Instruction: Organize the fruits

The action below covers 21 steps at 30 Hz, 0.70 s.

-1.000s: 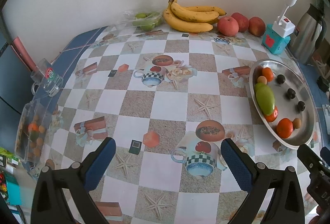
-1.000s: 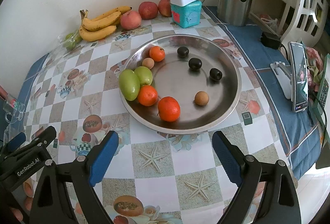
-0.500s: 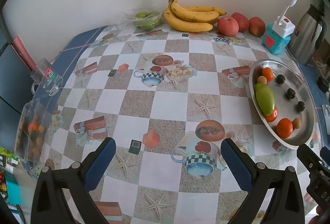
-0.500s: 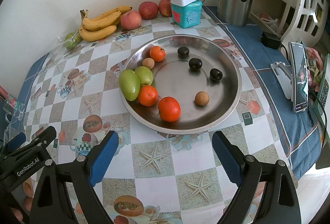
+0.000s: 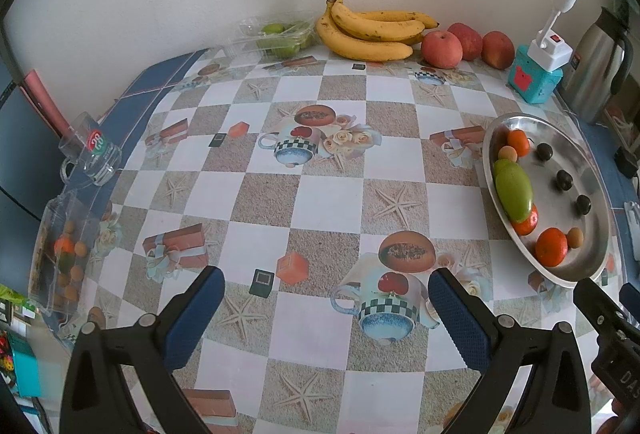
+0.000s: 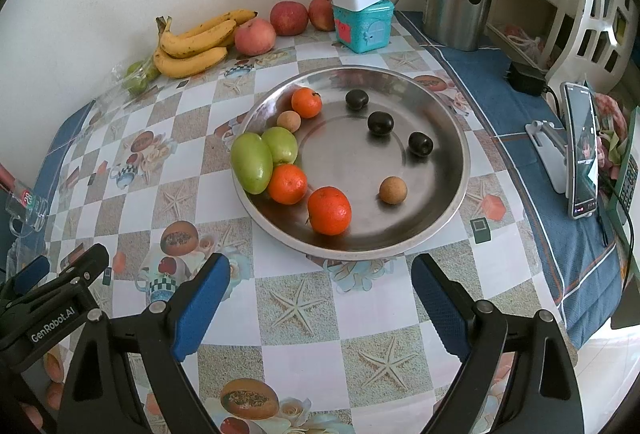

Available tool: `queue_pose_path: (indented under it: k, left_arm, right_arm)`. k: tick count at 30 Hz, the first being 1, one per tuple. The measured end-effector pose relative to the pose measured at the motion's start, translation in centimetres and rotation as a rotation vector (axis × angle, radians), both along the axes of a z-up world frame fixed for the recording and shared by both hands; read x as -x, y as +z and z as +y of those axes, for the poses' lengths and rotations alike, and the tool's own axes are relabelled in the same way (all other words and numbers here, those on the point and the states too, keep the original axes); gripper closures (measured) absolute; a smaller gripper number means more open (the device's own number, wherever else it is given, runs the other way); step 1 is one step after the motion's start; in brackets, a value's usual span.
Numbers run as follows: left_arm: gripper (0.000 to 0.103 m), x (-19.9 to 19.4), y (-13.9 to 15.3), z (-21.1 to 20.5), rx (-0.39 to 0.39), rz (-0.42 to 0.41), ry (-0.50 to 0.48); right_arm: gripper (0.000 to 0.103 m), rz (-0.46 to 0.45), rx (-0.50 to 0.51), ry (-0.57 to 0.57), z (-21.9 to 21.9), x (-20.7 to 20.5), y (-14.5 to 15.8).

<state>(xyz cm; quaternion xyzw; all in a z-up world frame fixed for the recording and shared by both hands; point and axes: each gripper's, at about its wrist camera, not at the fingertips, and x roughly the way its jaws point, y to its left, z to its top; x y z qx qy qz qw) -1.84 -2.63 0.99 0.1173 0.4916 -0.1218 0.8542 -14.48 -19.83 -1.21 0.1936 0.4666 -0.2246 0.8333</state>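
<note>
Nothing has moved: both tongs (image 5: pixel 326 298) (image 6: pixel 320 288) stay spread, empty.

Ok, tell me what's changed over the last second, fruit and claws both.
Nothing has visibly changed. Both the left claw and the right claw hang open and empty over the table, as before. The fruit in the steel tray and the bananas by the wall lie where they were.
</note>
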Motion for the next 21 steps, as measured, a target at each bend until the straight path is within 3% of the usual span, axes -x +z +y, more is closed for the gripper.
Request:
queue_pose_path:
  k: [21]
  left_arm:
    - [0.000, 0.01, 0.16, 0.47, -0.001, -0.008, 0.019]
  right_arm:
    - [0.011, 0.007, 0.002, 0.016, -0.15, -0.15, -0.09]
